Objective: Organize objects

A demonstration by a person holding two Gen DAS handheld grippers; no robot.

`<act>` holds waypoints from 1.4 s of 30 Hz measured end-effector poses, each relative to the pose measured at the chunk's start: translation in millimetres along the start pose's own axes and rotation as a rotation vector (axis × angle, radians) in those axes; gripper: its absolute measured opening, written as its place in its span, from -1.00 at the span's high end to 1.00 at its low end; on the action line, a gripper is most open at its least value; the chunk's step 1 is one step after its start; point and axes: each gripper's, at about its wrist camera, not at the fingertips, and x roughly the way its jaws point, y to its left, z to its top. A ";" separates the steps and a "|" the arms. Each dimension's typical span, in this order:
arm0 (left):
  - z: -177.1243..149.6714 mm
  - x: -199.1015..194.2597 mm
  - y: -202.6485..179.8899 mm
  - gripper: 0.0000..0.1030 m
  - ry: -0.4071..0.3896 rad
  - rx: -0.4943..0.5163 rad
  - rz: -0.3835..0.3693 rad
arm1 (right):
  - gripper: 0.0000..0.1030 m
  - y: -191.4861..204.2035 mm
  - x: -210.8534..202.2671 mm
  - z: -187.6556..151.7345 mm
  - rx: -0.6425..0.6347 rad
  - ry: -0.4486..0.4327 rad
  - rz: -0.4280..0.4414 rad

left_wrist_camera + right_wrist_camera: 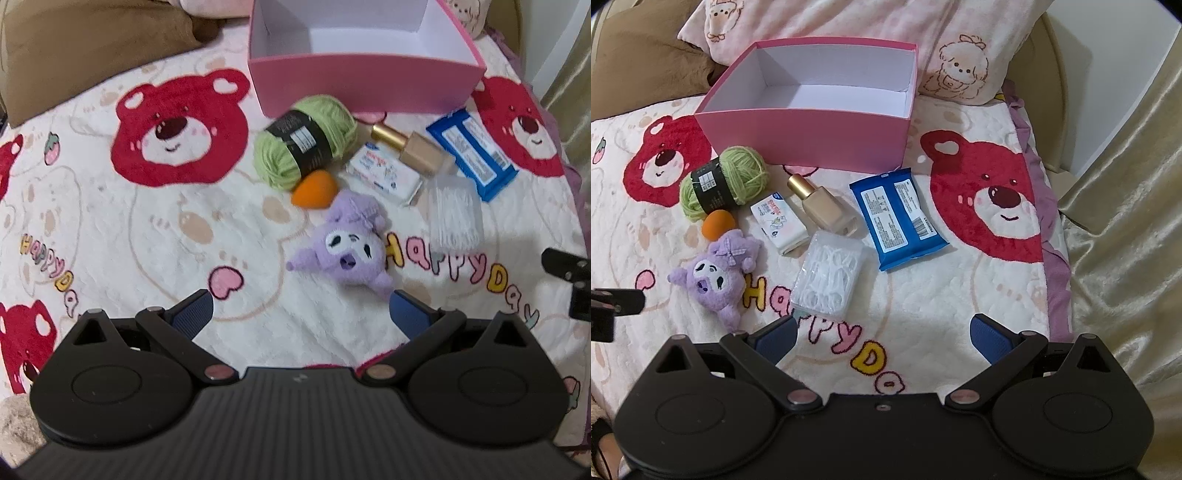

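Nearest the lenses, left gripper [301,314] and right gripper [884,336] both gape fully wide, holding nothing, above the bear-print blanket [923,306]. Just beyond: purple plush [349,251], floss-pick box [829,280], orange sponge [314,190], green yarn [306,140]. Farthest, pink box [812,136], empty.

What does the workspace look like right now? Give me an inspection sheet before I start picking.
Surface: cream plush blanket with red bear prints.
Job's things: open pink cardboard box, nothing seen inside; in front of it green yarn ball, orange makeup sponge, purple plush toy, small white tissue pack, beige foundation bottle, clear box of white floss picks, blue wipes packet.
Clutter: nothing seen.
Grippers: left gripper and right gripper both open, holding nothing.
Cables: nothing seen.
Surroundings: pink cartoon pillow, brown cushion, gold curtain.
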 end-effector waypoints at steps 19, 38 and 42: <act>1.4 11.8 12.2 -1.00 0.003 -0.046 0.003 | -0.96 -8.9 1.2 1.2 0.042 0.008 0.006; 0.2 9.8 7.1 -1.00 -0.019 -0.014 -0.016 | -0.96 -8.7 2.3 1.4 0.046 0.006 0.020; 1.3 11.5 4.2 -1.00 -0.032 0.005 -0.001 | -0.96 -6.4 1.3 1.8 0.036 0.003 0.021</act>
